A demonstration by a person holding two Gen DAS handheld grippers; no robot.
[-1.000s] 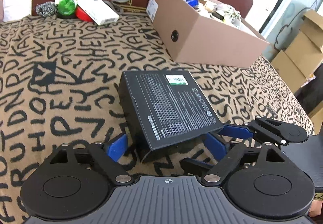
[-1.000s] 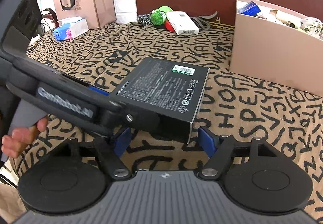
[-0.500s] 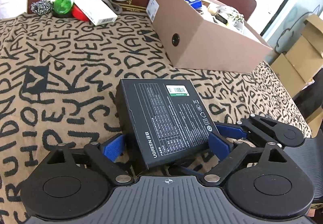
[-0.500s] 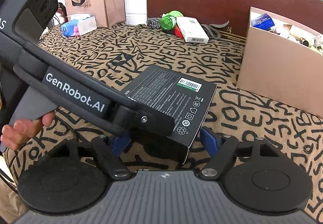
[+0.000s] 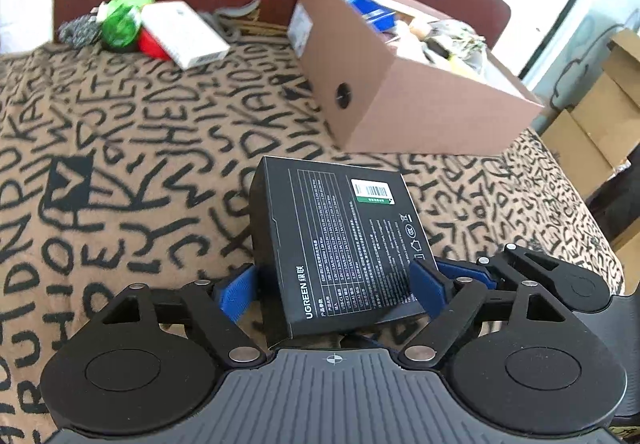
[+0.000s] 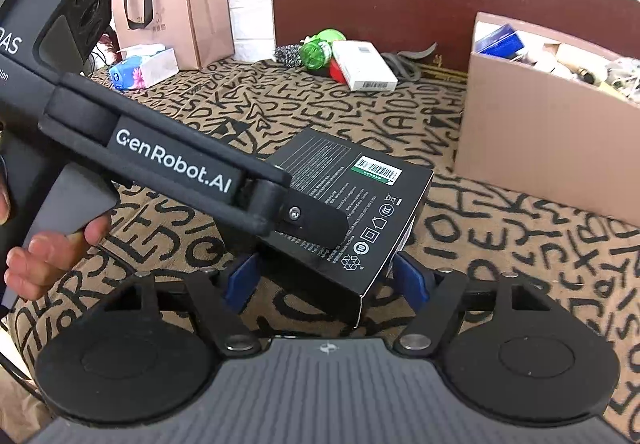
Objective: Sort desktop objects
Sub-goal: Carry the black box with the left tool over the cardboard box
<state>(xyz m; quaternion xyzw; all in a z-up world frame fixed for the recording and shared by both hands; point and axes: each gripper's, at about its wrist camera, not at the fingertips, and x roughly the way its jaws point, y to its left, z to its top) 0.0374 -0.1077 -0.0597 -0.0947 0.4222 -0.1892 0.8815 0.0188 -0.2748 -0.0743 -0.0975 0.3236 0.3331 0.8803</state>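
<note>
A black UGREEN box (image 5: 340,244) is held tilted above the lettered blanket. My left gripper (image 5: 334,286) is shut on its near end, blue pads against both sides. My right gripper (image 6: 324,280) is also shut on the box (image 6: 360,212), at its near corner. The right gripper's fingers (image 5: 472,272) show at the box's right side in the left wrist view. The left gripper's body (image 6: 172,160) crosses the right wrist view over the box. A brown cardboard box (image 5: 400,84) holding several items stands beyond.
A white box (image 5: 184,32), a green bottle (image 5: 124,20), a red item and a grey scrubber lie at the back by the dark red headboard. A paper bag (image 6: 176,8) and a tissue pack (image 6: 140,68) stand at the far left. Cardboard cartons (image 5: 600,116) stand off right.
The black box has risen off the blanket and tilted, held by both grippers. Both grippers have moved closer in around it and lifted with it.
</note>
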